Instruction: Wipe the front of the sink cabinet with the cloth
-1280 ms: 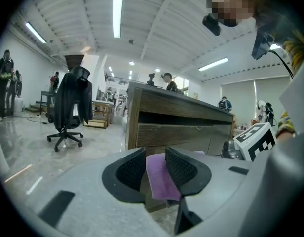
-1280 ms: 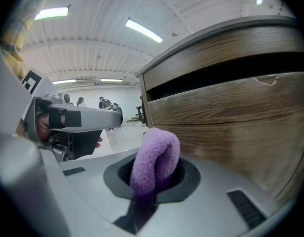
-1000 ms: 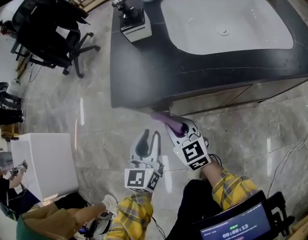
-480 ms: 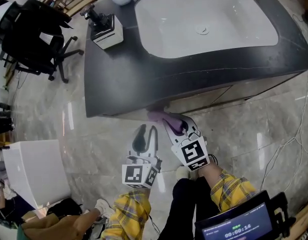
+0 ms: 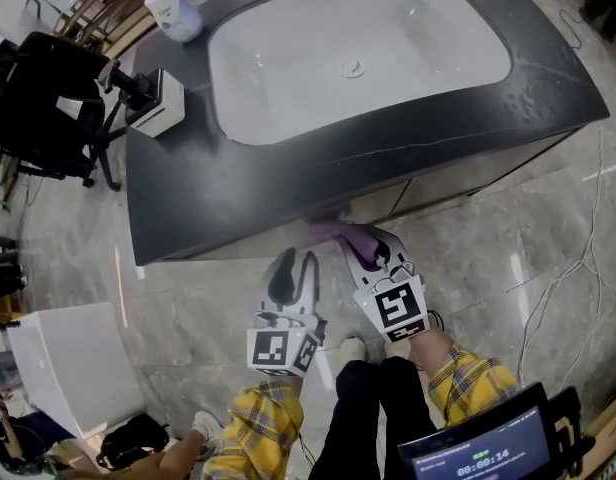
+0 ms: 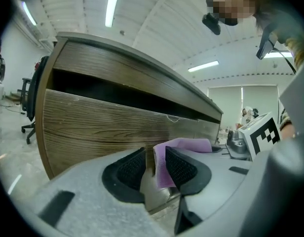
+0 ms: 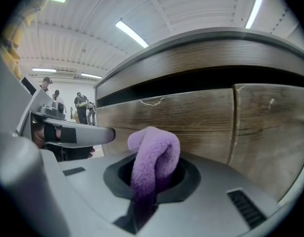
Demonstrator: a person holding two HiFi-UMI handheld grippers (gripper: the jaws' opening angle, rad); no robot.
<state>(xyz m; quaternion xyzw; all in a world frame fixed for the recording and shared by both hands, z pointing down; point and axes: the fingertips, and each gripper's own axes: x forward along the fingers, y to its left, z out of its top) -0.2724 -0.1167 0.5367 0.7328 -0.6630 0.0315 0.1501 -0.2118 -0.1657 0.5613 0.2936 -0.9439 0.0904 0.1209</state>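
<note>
Countertop (image 5: pixel 238 183) of dark stone is seen from above, with the white sink (image 5: pixel 368 48) set into it. The wooden cabinet front (image 7: pixel 191 117) is found under its near edge. A black office chair (image 5: pixel 43 108) is parked on the floor at 10 o'clock. The right gripper (image 5: pixel 356 243) is clenched on the purple cloth (image 5: pixel 333 233), which is held at the cabinet front below the counter's edge; contact cannot be judged. The left gripper (image 5: pixel 296 273) is held just beside it at 8 o'clock, with its jaws slightly parted and nothing grasped.
</note>
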